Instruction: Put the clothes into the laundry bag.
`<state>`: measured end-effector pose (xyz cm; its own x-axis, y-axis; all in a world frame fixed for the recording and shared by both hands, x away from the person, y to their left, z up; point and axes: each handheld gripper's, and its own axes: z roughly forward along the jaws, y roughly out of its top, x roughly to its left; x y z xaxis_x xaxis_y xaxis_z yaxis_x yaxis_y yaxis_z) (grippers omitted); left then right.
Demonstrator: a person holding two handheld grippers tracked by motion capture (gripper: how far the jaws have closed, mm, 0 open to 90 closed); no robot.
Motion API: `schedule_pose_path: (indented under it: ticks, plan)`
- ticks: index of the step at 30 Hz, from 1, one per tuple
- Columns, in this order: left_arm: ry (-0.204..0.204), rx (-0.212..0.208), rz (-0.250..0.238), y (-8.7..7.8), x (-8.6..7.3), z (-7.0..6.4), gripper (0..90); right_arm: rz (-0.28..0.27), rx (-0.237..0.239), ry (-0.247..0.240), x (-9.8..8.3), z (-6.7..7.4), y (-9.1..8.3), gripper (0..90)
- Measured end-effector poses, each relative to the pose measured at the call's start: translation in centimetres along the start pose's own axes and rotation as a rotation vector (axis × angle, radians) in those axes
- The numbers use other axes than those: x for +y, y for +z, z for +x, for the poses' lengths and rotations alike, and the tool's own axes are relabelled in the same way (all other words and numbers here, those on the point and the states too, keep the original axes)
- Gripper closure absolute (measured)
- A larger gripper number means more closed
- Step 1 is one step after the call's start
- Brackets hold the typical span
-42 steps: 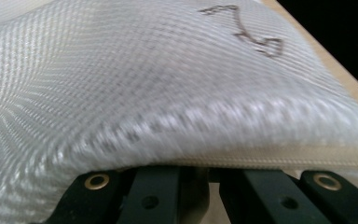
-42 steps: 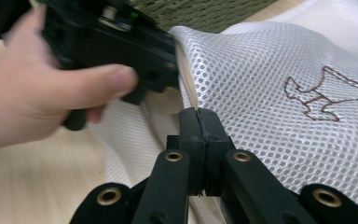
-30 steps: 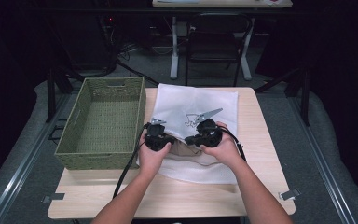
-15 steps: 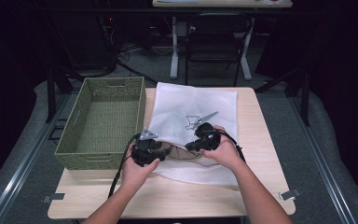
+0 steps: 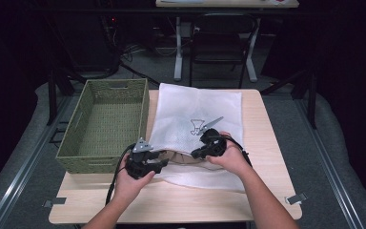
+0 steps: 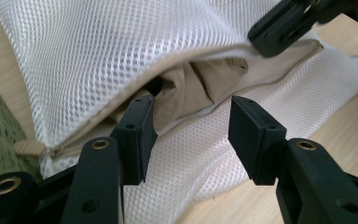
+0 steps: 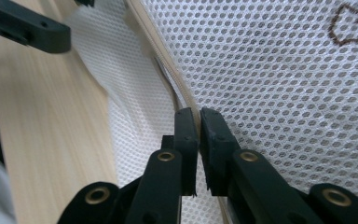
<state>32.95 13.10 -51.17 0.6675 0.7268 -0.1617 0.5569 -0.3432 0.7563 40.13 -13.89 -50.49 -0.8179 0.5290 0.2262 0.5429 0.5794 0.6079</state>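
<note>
Here the white mesh bag (image 5: 198, 121) lay flat on the wooden table (image 5: 262, 200), right beside the green basket (image 5: 106, 125). The right gripper (image 7: 199, 112) pinched the top edge of the bag's mouth, though its jaws had just loosened a little. The left gripper (image 6: 189, 109) had just been opening and gripped nothing, with one jaw inside the bag's mouth by the tan cloth (image 6: 200, 84).
</note>
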Motion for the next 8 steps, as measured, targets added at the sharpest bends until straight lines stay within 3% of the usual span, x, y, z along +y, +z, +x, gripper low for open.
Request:
schedule_pose_path:
  ticks: [4,8]
  plan:
    - [0.012,-0.002,0.021,-0.4,-0.6,0.3,49.7,-0.044,0.009,0.006,0.4,0.4,-1.3,69.3]
    - [0.018,-0.012,0.032,-1.0,-1.1,0.5,48.2,-0.123,-0.031,-0.020,0.9,1.2,-3.1,59.5]
